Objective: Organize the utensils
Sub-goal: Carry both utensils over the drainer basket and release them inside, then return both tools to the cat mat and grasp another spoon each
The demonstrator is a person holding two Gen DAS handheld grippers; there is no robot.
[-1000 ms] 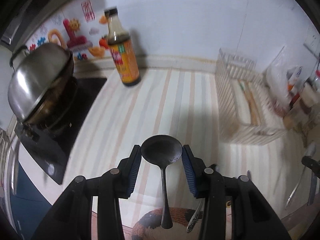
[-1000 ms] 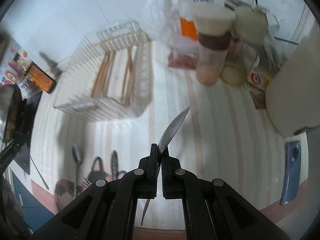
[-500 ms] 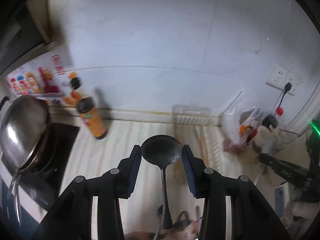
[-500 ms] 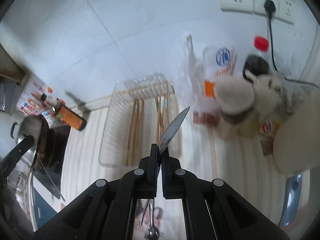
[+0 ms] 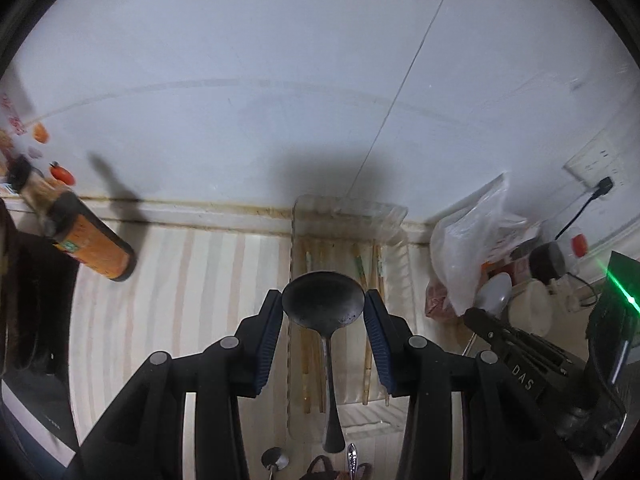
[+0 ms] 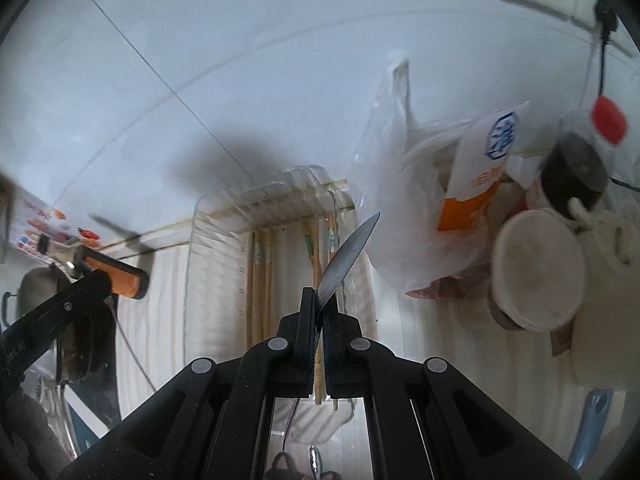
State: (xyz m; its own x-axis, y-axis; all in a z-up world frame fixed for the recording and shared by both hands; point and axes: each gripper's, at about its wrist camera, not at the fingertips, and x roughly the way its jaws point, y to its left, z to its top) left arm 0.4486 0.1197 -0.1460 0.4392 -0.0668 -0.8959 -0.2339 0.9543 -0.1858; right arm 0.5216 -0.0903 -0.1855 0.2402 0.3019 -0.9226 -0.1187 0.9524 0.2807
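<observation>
My left gripper [image 5: 323, 312] is shut on a dark metal spoon [image 5: 323, 300], its bowl between the blue pads and its handle hanging down. It hovers above a clear plastic tray [image 5: 394, 216] that holds several wooden chopsticks [image 5: 307, 364]. My right gripper [image 6: 319, 312] is shut on a second metal spoon [image 6: 347, 254] seen edge-on, also above the tray [image 6: 208, 240] and its chopsticks [image 6: 258, 280]. The right gripper shows in the left wrist view [image 5: 486, 322] at the right, the left gripper in the right wrist view [image 6: 96, 284] at the left.
An orange-labelled sauce bottle [image 5: 86, 242] stands at the left by the wall. A plastic bag [image 6: 404, 208], jars and a red-capped bottle [image 6: 608, 118] crowd the right. More utensils in a bowl [image 5: 320, 468] lie near the front edge. A blue phone [image 6: 592, 420] lies at the right.
Both grippers have risen and tilted toward the wall, moving over the chopstick tray with their spoons still held. The right gripper has come close beside the left.
</observation>
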